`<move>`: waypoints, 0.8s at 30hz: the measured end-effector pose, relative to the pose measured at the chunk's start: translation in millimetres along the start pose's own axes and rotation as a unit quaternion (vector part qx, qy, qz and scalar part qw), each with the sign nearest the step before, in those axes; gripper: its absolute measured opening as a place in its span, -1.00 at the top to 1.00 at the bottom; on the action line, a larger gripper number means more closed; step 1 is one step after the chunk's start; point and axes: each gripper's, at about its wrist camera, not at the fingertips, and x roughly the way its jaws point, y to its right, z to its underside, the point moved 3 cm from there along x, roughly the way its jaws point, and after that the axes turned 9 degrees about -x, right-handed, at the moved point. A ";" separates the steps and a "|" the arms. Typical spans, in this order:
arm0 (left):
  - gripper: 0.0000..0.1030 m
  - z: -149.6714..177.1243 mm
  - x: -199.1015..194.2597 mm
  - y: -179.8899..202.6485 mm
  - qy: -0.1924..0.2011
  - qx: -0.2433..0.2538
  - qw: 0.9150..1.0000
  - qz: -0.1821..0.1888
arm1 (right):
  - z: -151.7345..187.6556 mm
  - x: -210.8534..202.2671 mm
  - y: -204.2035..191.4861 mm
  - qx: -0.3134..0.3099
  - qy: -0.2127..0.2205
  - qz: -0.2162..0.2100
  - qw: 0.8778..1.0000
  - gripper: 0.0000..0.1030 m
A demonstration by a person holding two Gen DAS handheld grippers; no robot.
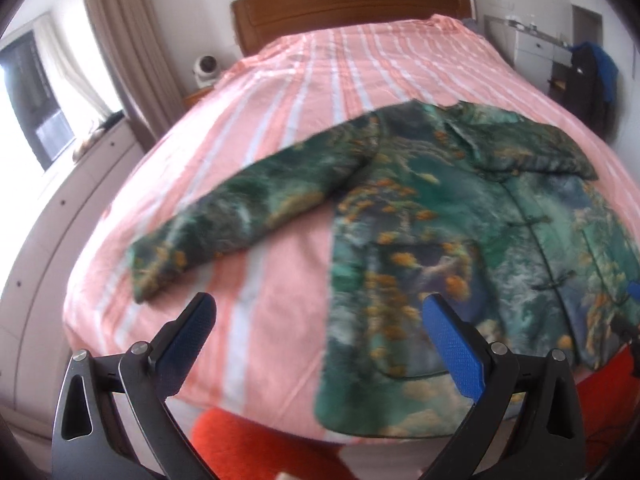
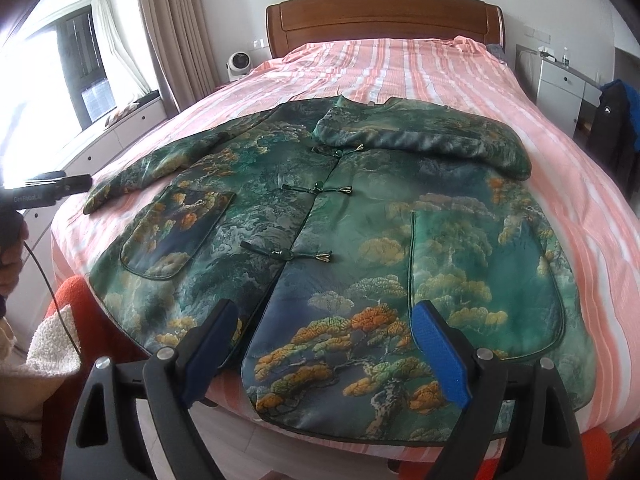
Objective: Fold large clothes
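Note:
A green jacket (image 2: 320,208) with a landscape print and knot buttons lies face up on the pink striped bed (image 2: 440,64). Its right sleeve (image 2: 420,136) is folded across the chest. Its left sleeve (image 1: 240,208) stretches out flat toward the bed's left side. My left gripper (image 1: 316,308) is open above the near left part of the bed, between the sleeve's cuff and the jacket's hem, with nothing between its fingers. That view is blurred. My right gripper (image 2: 326,312) is open just above the hem's front split and holds nothing. The left gripper's body (image 2: 48,190) shows at the far left.
A wooden headboard (image 2: 384,20) stands at the far end, a small white fan (image 2: 239,65) beside it. Curtains and a window (image 2: 80,64) are on the left over white drawers (image 1: 60,216). A white cabinet (image 2: 560,84) and a dark garment (image 2: 616,120) are on the right. Red fabric (image 1: 240,440) lies below the bed's foot.

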 end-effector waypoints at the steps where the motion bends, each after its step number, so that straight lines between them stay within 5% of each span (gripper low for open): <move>1: -0.99 -1.9 -0.6 -8.3 0.000 -0.012 1.000 -0.002 | 0.1 0.9 0.2 0.002 -0.001 -0.001 1.000 -0.72; 6: -0.99 -3.6 6.2 -43.0 -0.012 -0.090 0.996 0.005 | -1.4 1.8 -5.5 -0.002 -0.001 -0.010 1.000 -0.72; 11: -0.99 -6.0 13.6 -54.4 -0.022 -0.111 0.994 0.008 | -3.6 -1.8 -10.6 -0.010 0.002 -0.013 1.000 -0.72; 16: -0.99 -31.6 -1.4 -67.3 -0.002 -0.022 0.999 -0.045 | -4.8 -7.3 -9.5 -0.008 0.004 -0.009 1.000 -0.72; 21: -0.99 -47.8 -18.5 -87.5 0.007 0.068 0.992 -0.108 | -5.3 -10.9 -9.1 -0.009 0.007 -0.006 1.000 -0.72; 24: -0.99 -41.3 -7.9 -95.8 -0.007 0.079 0.988 -0.130 | -5.6 -8.4 -11.3 -0.005 0.005 -0.012 1.000 -0.72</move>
